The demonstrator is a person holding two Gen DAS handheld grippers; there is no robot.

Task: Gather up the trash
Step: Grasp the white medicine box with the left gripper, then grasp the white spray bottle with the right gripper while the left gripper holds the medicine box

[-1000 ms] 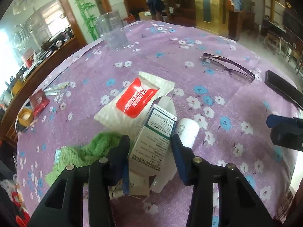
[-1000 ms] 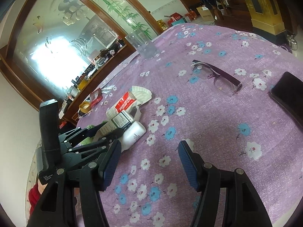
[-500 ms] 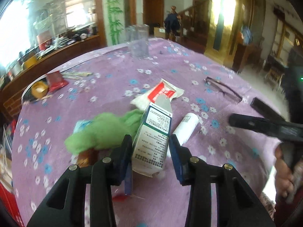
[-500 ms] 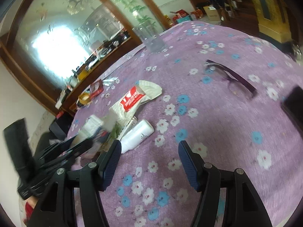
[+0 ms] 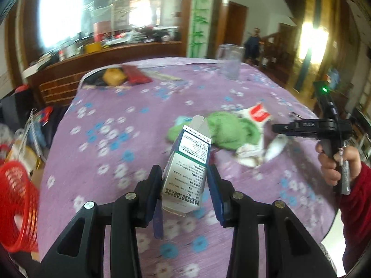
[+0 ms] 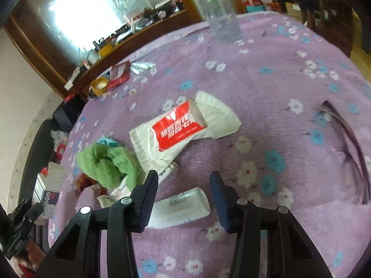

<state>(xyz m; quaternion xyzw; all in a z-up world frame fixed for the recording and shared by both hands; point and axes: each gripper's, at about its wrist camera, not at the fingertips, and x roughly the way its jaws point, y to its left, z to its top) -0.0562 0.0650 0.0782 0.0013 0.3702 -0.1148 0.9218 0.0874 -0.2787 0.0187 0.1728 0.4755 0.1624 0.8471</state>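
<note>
The left gripper (image 5: pixel 184 183) is clamped on a small printed box (image 5: pixel 189 169), both pads pressed flat against its sides. The box is held clear of the purple flowered tablecloth (image 5: pixel 111 125), open flap pointing toward 12 o'clock in the left wrist view. A red basket (image 5: pixel 16 206) sits off the table edge at about 9 o'clock from that gripper; it is probably the drop point.

The right gripper (image 6: pixel 184 197) is closing. A white bottle (image 6: pixel 180 208) lies on the cloth between its fingers, which do not yet press on it. The bottle's long axis runs roughly 9 to 3 o'clock in the right wrist view, across the gap, so the jaws line up with its ends, not its narrow sides. A wrist roll may be needed for a sound grip.

The white-and-red packet (image 6: pixel 171 134) and green cloth (image 6: pixel 109 164) lie at 12 and 10 o'clock from the right gripper, which is the nearer of the two.
</note>
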